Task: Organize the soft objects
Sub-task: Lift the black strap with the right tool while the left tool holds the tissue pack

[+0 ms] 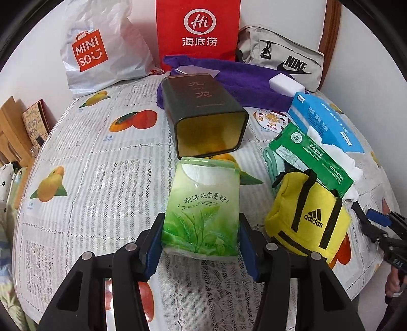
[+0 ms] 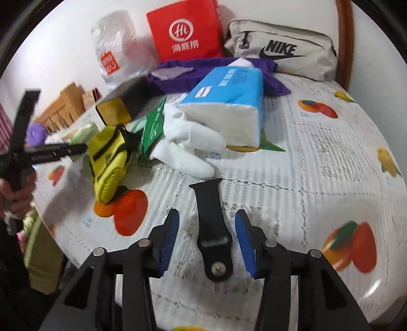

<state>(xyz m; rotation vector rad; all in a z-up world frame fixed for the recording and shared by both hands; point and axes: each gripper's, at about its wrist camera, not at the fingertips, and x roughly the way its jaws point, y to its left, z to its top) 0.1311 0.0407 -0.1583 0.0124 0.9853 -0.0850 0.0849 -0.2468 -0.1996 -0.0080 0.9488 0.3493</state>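
Between the left claw's point(image 1: 201, 236) pads sits the green tissue pack point(image 1: 201, 211), pinched at its near end: light, squashy, slick film, best held mid-body. Right claw point(image 2: 206, 242) spread around a black strap point(image 2: 212, 224), not touching it.

Wall: plain white wall point(image 1: 274, 12) at the far side, evenly lit.
Table: round table point(image 1: 96, 163) under a white lace-pattern tablecloth printed with oranges, mangoes and persimmons, beneath a clear glossy cover.
Chair: brown curved wooden chair back point(image 2: 346, 38) at the far right, against the wall.
Shelf: light wooden furniture point(image 1: 10, 127) at the far left beyond the table edge, seen only in part.
Light: soft, even indoor light, faint glare on the glossy cover.
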